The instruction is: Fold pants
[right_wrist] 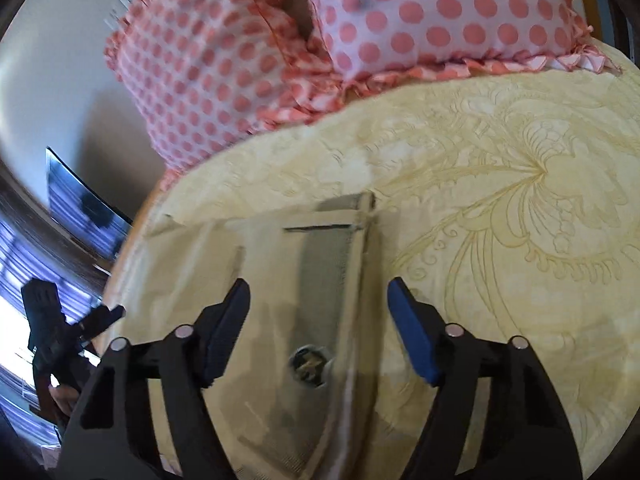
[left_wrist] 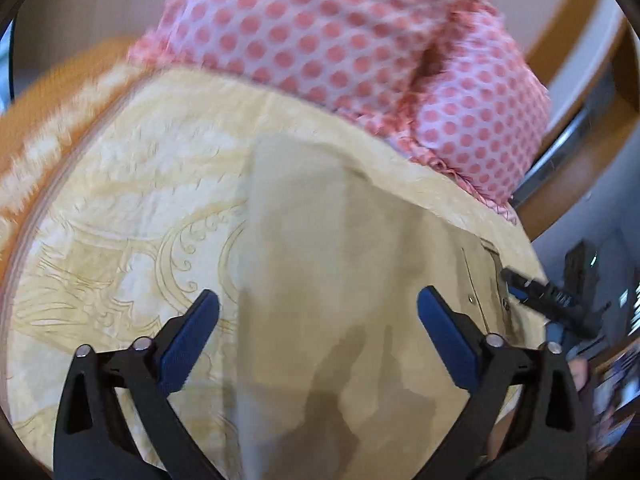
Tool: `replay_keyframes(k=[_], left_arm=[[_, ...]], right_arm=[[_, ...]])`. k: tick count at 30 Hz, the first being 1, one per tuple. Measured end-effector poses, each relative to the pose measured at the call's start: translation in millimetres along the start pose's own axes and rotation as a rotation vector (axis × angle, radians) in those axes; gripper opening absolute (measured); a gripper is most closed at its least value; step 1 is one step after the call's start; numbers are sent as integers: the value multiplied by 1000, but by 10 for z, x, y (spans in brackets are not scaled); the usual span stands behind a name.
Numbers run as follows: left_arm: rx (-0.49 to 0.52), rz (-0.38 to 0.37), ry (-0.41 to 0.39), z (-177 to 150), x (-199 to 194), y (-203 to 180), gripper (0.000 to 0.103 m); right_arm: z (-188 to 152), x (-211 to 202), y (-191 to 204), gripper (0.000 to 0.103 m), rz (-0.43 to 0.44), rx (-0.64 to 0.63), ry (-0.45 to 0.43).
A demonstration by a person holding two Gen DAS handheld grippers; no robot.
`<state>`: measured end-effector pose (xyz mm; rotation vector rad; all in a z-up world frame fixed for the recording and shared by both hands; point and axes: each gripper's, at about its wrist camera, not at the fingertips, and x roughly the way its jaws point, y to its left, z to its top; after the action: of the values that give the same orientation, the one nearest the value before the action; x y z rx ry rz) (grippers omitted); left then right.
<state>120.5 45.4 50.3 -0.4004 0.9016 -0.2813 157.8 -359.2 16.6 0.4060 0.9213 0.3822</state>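
Beige pants (left_wrist: 340, 280) lie on a cream patterned bedspread (left_wrist: 120, 208). In the left wrist view my left gripper (left_wrist: 318, 302) is open, its blue-padded fingers astride the cloth just above it. In the right wrist view my right gripper (right_wrist: 318, 290) is open over the waistband end of the pants (right_wrist: 280, 272), with the metal button (right_wrist: 309, 365) and open fly between the fingers. The right gripper also shows at the pants' far edge in the left wrist view (left_wrist: 516, 280). The left gripper shows at the left edge of the right wrist view (right_wrist: 106, 316).
Pink polka-dot pillows (left_wrist: 340, 40) with ruffled edges lie at the head of the bed (right_wrist: 440, 20). The bed's edge runs along the right of the left wrist view, with room furniture (left_wrist: 580, 272) beyond. A dark screen (right_wrist: 88, 208) stands by the wall.
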Motion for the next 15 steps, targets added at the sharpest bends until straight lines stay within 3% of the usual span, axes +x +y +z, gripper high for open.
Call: replay_keyframes(k=[2, 7, 10, 11, 12, 14, 15], left_arm=[[-64, -23, 40, 66, 108, 126, 89], [-87, -81, 67, 158, 185, 181, 87], [-81, -120, 93, 198, 269, 159, 84], [-86, -143, 106, 188, 297, 150, 64], [-89, -135, 112, 171, 307, 142, 55], [-72, -115, 112, 137, 310, 134, 27], [-71, -111, 117, 139, 316, 149, 27]], right_arm=[[-5, 29, 23, 65, -15, -36, -7], [-54, 41, 94, 60, -9, -109, -15], [-77, 27, 81, 46, -18, -131, -29], [-86, 2, 66, 35, -19, -129, -36], [-84, -25, 42, 26, -12, -124, -39], [-71, -77, -1, 13, 68, -100, -45], [-68, -84, 17, 13, 63, -113, -49]])
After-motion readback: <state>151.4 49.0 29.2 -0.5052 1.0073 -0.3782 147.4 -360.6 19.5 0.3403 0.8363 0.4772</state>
